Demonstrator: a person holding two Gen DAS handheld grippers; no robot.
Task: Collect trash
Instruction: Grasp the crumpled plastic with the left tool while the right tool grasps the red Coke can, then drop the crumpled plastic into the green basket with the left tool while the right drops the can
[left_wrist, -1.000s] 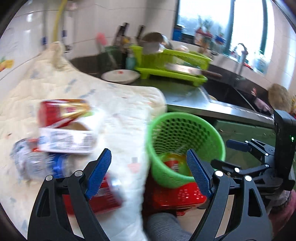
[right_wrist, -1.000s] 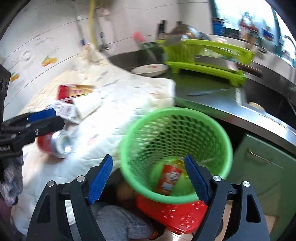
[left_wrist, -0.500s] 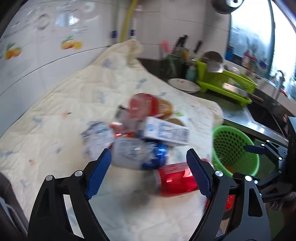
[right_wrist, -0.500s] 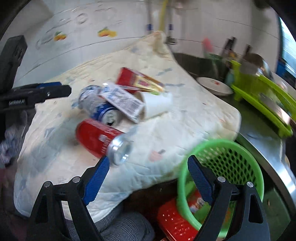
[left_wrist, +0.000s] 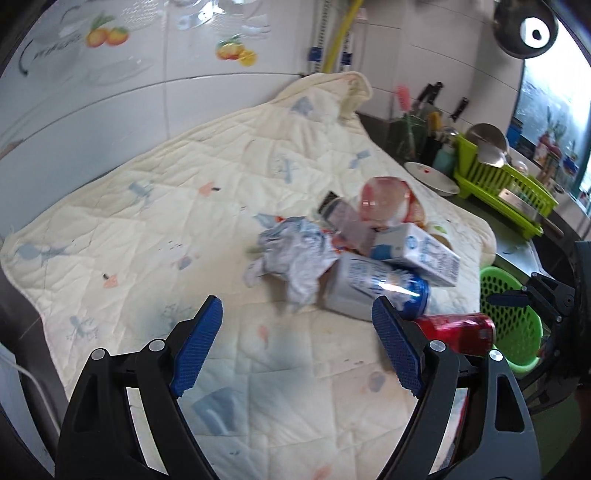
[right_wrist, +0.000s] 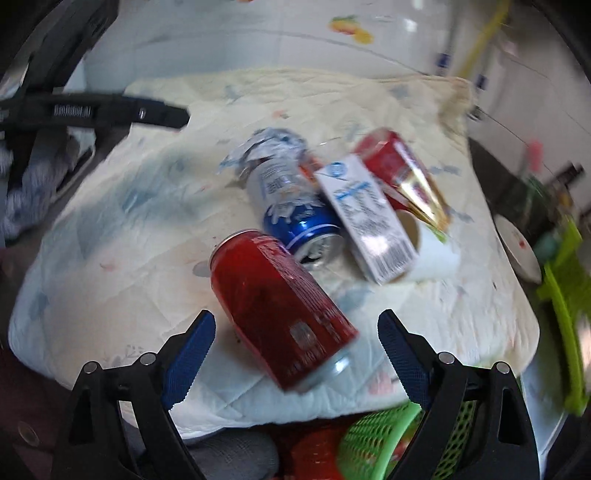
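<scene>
A heap of trash lies on a cream quilted cloth (left_wrist: 184, 229): a red can (right_wrist: 273, 306), a blue and silver can (right_wrist: 291, 206), a white carton (right_wrist: 369, 221), a red and gold pack (right_wrist: 399, 173) and crumpled wrapper (left_wrist: 291, 251). My right gripper (right_wrist: 295, 328) hovers over the red can, its jaws opening and wide of it on both sides. My left gripper (left_wrist: 295, 317) stands open above bare cloth, just short of the blue and silver can (left_wrist: 373, 288). The green mesh basket (left_wrist: 513, 325) sits past the cloth's right edge, and at the bottom of the right wrist view as the green mesh basket (right_wrist: 384, 443).
A white plate (left_wrist: 432, 177) and a green dish rack (left_wrist: 506, 184) stand on the counter behind the cloth. A knife holder (left_wrist: 424, 122) is by the tiled wall (left_wrist: 110, 110). A red crate (right_wrist: 314, 454) sits under the basket.
Both grippers swung away from the green basket toward the trash heap. The basket slid to the edge of each view and the red can now lies between the right jaws.
</scene>
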